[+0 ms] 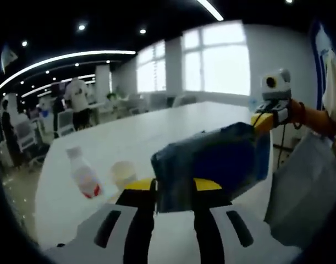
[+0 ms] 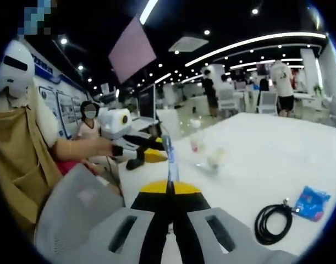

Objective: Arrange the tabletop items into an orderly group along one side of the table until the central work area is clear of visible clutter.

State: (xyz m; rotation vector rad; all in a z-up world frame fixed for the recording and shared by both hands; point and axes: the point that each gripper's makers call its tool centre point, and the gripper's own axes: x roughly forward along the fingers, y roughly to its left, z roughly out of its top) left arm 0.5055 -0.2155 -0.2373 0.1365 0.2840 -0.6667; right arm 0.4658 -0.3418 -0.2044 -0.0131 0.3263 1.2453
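Note:
Above the white table (image 1: 173, 126) hangs a dark blue pouch (image 1: 217, 159), held from both sides. My left gripper (image 1: 174, 193) is shut on its lower left corner. My right gripper (image 1: 262, 120) comes in from the right and grips the pouch's far edge. In the right gripper view the pouch (image 2: 170, 157) shows edge-on as a thin strip, with my right gripper (image 2: 170, 190) shut on it and my left gripper (image 2: 148, 155) beyond it to the left. A clear bottle with a red label (image 1: 83, 175) and a small white cup (image 1: 124, 173) stand on the table.
A coiled black cable (image 2: 274, 221) and a small blue packet (image 2: 312, 202) lie near the table's right edge. The bottle (image 2: 196, 140) and cup (image 2: 214, 159) sit mid-table. A person's grey sleeve (image 1: 305, 190) is close on the right. People and chairs stand beyond the table.

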